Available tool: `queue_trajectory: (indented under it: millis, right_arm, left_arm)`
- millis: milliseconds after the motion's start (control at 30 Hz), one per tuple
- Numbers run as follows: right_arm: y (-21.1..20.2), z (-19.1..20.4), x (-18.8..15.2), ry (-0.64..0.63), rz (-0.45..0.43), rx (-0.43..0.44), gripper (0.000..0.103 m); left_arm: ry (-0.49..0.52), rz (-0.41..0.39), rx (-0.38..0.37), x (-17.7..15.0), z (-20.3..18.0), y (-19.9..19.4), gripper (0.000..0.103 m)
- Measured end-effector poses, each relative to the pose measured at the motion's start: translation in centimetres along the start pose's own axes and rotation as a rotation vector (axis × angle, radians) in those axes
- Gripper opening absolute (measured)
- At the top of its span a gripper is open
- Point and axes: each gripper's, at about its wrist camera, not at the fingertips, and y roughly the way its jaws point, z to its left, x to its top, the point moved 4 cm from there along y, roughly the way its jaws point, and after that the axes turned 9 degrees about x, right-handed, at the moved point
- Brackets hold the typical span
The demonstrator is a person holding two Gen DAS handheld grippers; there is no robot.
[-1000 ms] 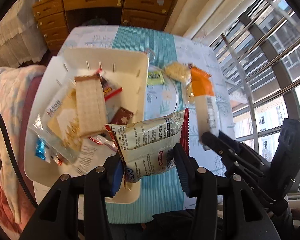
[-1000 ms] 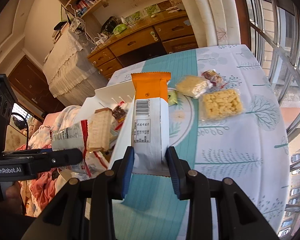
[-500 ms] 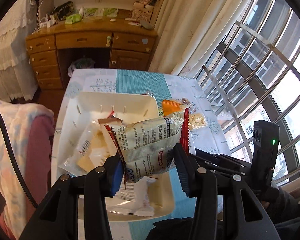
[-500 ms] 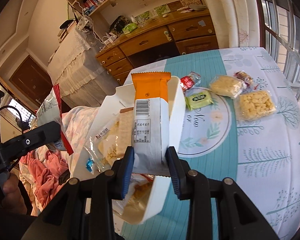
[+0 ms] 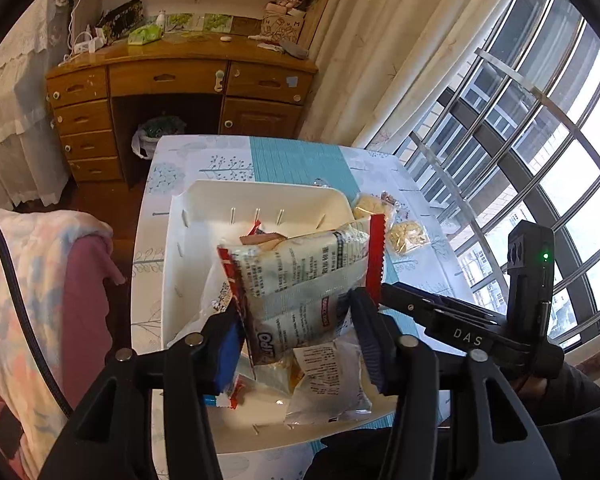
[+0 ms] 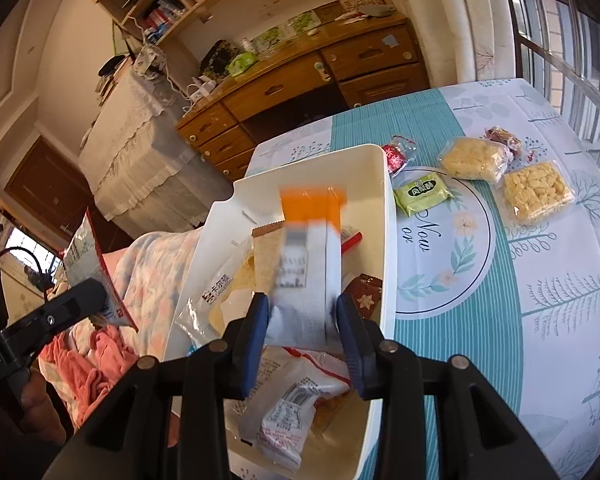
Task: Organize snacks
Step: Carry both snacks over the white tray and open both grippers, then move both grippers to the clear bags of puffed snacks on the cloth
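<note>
**Two snack packets loosening over the white bin**

My left fingers (image 5: 296,332) have just been opening, and the crinkly foil packet with red edges (image 5: 300,276) still sits between them; I cannot tell whether the pads still press it. Its long axis runs across my fingers, and the smooth white plastic bin (image 5: 268,196) lies directly below and ahead.

My right fingers (image 6: 302,332) have just begun to part around the tall orange-and-white packet (image 6: 310,256), blurred and upright, its long axis pointing away from me, over the same bin. Both hands are equally close to the bin.

Right of my right fingers, on the leaf-patterned desk (image 6: 540,320), lie a green wrapped sweet (image 6: 422,192) and two clear bags of yellow puffed squares (image 6: 536,192).
</note>
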Motion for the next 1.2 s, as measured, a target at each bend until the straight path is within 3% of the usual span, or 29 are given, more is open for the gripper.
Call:
queue_trajectory:
  millis: [33,100,400,500,633,967,1200]
  right_arm:
    - [0.3,-0.1,0.0,0.011,0.008,-0.014,0.042]
    - [0.6,-0.2,-0.1,0.020,0.016,-0.027,0.047]
    - [-0.7,-1.7,-0.3,0.087,0.010,-0.087,0.050]
    - [-1.7,-3.1,-0.1,0.125,-0.004,-0.145,0.056]
    - [-3.3,-6.5,0.3,0.230,-0.029,-0.172,0.057]
    - [-6.6,-14.0,2.1,0.484,-0.070,-0.214,0.057]
    - [-7.4,-17.5,4.3,0.561,-0.090,-0.205,0.057]
  left_arm:
    - [-0.003,0.010,-0.017,0.0,0.2,0.2,0.067]
    - [-0.004,0.013,-0.027,0.0,0.3,0.3,0.071]
    - [-0.007,0.047,-0.032,0.6,-0.8,1.5,0.072]
    - [-0.005,0.042,-0.035,1.3,-1.7,1.8,0.073]
    - [0.028,0.025,-0.039,2.5,-3.2,2.5,0.076]
    - [0.095,0.024,-0.006,8.1,-8.2,4.2,0.083]
    - [0.179,0.047,0.035,12.3,-11.2,6.3,0.083]
